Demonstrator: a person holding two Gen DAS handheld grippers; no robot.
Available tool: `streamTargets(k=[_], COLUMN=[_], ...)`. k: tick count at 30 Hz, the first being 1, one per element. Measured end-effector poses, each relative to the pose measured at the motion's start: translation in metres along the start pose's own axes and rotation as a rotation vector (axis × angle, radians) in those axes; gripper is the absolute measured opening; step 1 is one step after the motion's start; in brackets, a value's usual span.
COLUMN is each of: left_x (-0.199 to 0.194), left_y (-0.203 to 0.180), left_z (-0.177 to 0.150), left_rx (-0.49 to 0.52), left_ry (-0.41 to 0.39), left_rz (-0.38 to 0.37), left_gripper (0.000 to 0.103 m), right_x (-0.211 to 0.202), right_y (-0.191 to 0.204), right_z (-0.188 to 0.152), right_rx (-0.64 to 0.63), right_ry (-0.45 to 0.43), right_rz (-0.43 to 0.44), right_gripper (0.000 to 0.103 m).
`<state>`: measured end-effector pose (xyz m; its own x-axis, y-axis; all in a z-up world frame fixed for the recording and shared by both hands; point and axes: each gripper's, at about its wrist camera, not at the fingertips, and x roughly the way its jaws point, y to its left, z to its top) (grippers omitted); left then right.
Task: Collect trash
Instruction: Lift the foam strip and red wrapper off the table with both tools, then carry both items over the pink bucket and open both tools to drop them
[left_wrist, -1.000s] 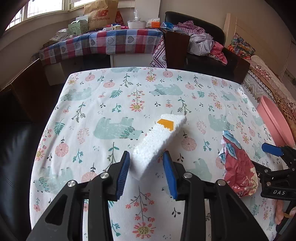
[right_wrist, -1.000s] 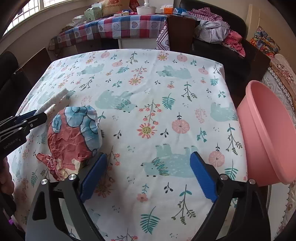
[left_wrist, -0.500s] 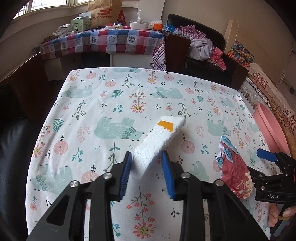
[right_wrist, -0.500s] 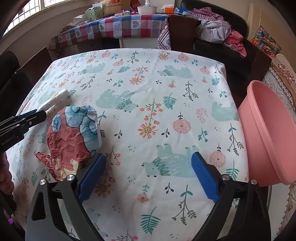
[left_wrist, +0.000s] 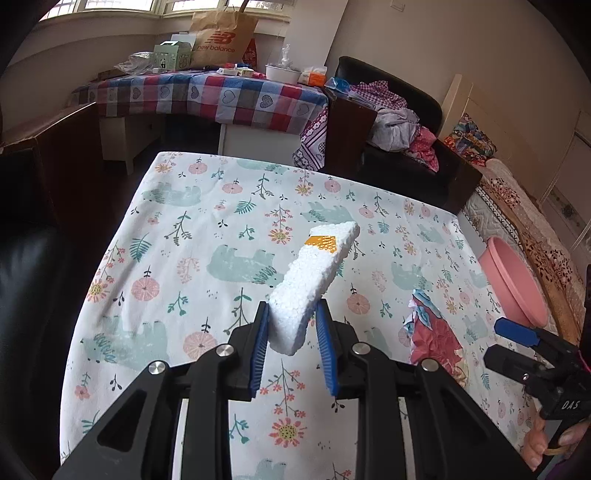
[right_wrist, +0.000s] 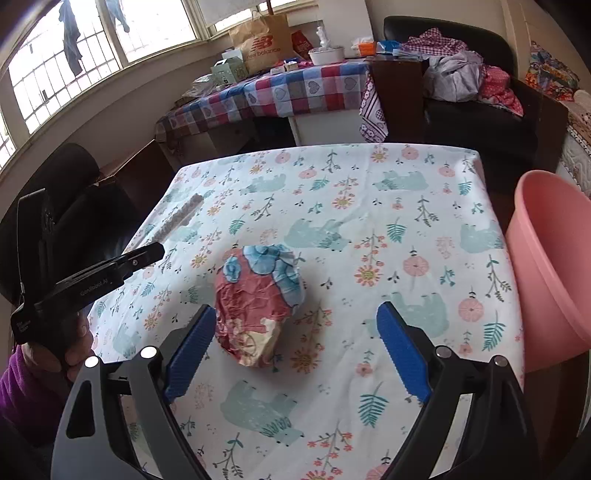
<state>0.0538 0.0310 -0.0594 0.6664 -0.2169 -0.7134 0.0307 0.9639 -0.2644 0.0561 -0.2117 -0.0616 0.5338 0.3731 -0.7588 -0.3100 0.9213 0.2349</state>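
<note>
The left gripper (left_wrist: 291, 332) has clamped the white foam piece (left_wrist: 312, 280) and raised it off the floral tablecloth (left_wrist: 177, 258). Right of it, the crumpled paper ball (right_wrist: 258, 302) now sits between the right gripper's (right_wrist: 295, 347) wide-open jaws, ungrasped; the pink basin (right_wrist: 554, 266) waits beyond.
</note>
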Motion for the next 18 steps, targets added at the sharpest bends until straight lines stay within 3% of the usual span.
streamTargets(k=[2, 7, 9, 12, 18], left_x=[-0.006, -0.026, -0.033, -0.042, -0.054], left_y=[-0.001, -0.003, -0.004, -0.006, -0.014], left_z=[-0.002, -0.007, -0.010, -0.013, -0.012], left_rx=[0.002, 0.013, 0.015, 0.017, 0.028], left_ry=[-0.002, -0.025, -0.035, -0.048, -0.074], left_rz=[0.000, 0.008, 0.013, 0.026, 0.034], left_gripper=[0.024, 0.024, 0.024, 0.025, 0.024], right_x=[0.007, 0.035, 0.040, 0.041, 0.021], right_y=[0.006, 0.014, 0.016, 0.018, 0.020], right_z=[0.002, 0.000, -0.003, -0.003, -0.001], right_rx=[-0.017, -0.026, -0.034, -0.037, -0.054], right_ry=[0.010, 0.090, 0.106, 0.106, 0.030], right_rz=[-0.004, -0.008, -0.015, 0.008, 0.015], right_gripper=[0.089, 0.074, 0.061, 0.043, 0.034])
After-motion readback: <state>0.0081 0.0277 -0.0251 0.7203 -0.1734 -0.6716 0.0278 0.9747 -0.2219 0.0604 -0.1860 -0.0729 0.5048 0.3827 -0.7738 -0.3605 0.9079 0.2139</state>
